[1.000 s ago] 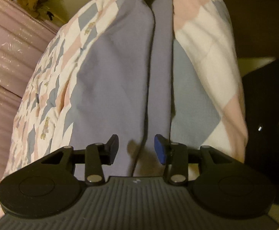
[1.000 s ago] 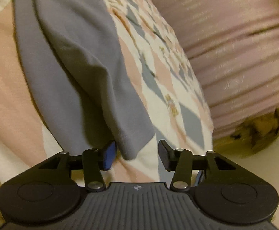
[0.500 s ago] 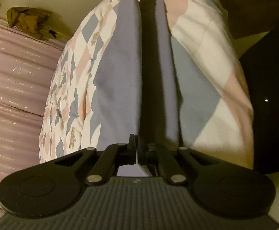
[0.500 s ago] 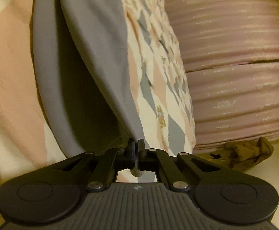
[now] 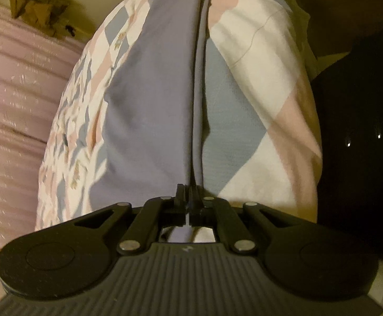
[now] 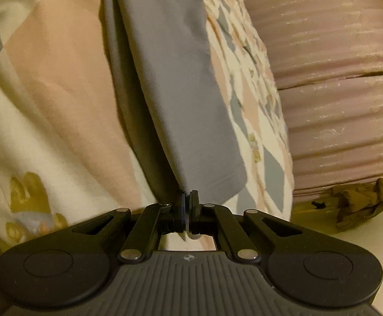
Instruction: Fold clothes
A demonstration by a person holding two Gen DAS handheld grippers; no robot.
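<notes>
Both tools pinch the grey garment [image 5: 149, 100] lying on the patterned quilt [image 5: 257, 60]: left tool [image 5: 187, 200] at one end, right tool [image 6: 187, 205] at a hem corner. Gripping looks finished; next, I judge, lift together and fold across the quilt.

matt grey cloth garment [image 5: 149, 100]; soft patterned quilt [image 5: 257, 60]; matt black plastic grippers [image 5: 188, 197].

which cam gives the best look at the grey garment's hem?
Right wrist. The grey garment shows its stitched hem edge just beyond the right gripper, jaws shut on a corner. Left wrist shows only its long folded panels running away from the left gripper; no hem.
</notes>
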